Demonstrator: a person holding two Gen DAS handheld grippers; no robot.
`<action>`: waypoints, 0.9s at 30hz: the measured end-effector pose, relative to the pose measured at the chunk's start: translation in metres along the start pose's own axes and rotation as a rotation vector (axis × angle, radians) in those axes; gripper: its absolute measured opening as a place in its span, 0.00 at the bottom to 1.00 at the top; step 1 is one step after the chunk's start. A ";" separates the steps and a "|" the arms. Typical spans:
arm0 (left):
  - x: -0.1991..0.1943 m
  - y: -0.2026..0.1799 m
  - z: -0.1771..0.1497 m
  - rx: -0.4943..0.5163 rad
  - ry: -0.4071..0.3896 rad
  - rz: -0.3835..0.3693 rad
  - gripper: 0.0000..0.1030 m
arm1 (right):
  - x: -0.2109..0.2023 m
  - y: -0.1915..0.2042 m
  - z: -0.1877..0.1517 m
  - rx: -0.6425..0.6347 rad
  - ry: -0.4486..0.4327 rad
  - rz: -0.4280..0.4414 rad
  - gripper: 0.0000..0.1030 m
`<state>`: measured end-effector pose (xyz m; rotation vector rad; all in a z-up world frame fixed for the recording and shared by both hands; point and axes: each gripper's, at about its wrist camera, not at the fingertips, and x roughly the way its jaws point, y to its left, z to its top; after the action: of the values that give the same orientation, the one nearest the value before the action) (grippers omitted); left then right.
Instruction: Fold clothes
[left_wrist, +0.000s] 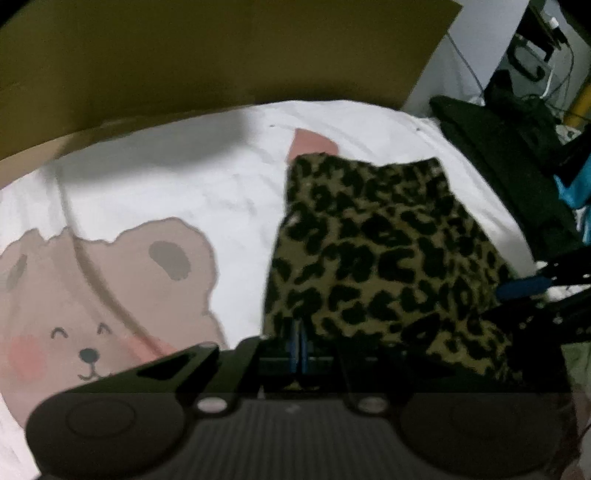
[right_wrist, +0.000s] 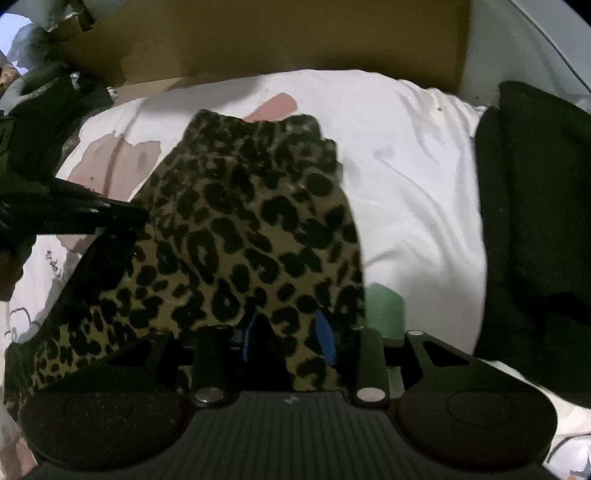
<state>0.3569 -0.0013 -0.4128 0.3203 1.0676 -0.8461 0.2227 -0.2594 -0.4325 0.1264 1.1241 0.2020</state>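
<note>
Left wrist view: left hand-held gripper (left_wrist: 300, 341) pinched tight on leopard-print garment (left_wrist: 376, 251).

The left gripper (left_wrist: 300, 345) pointed steeply downward, its blue-padded fingers (left_wrist: 303, 341) pressed together on an edge of the leopard-print garment (left_wrist: 373, 251). The right gripper (right_wrist: 290, 332) tilted down likewise, fingers (right_wrist: 327, 332) partly apart with a bunched fold of that garment clamped between them. Both grippers held the garment's near edge, the left one reaching in from the garment's left side.
</note>
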 end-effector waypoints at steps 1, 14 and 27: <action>-0.002 0.003 -0.002 -0.009 0.001 -0.006 0.05 | -0.001 -0.003 -0.002 0.002 0.004 -0.004 0.39; -0.054 -0.015 -0.032 -0.012 -0.018 -0.089 0.05 | -0.036 0.014 -0.031 0.033 -0.026 0.052 0.40; -0.042 0.004 -0.055 -0.022 0.083 0.010 0.06 | -0.031 0.004 -0.055 0.058 0.038 0.042 0.39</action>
<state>0.3160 0.0539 -0.4033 0.3444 1.1510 -0.8176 0.1599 -0.2622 -0.4273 0.1984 1.1661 0.2098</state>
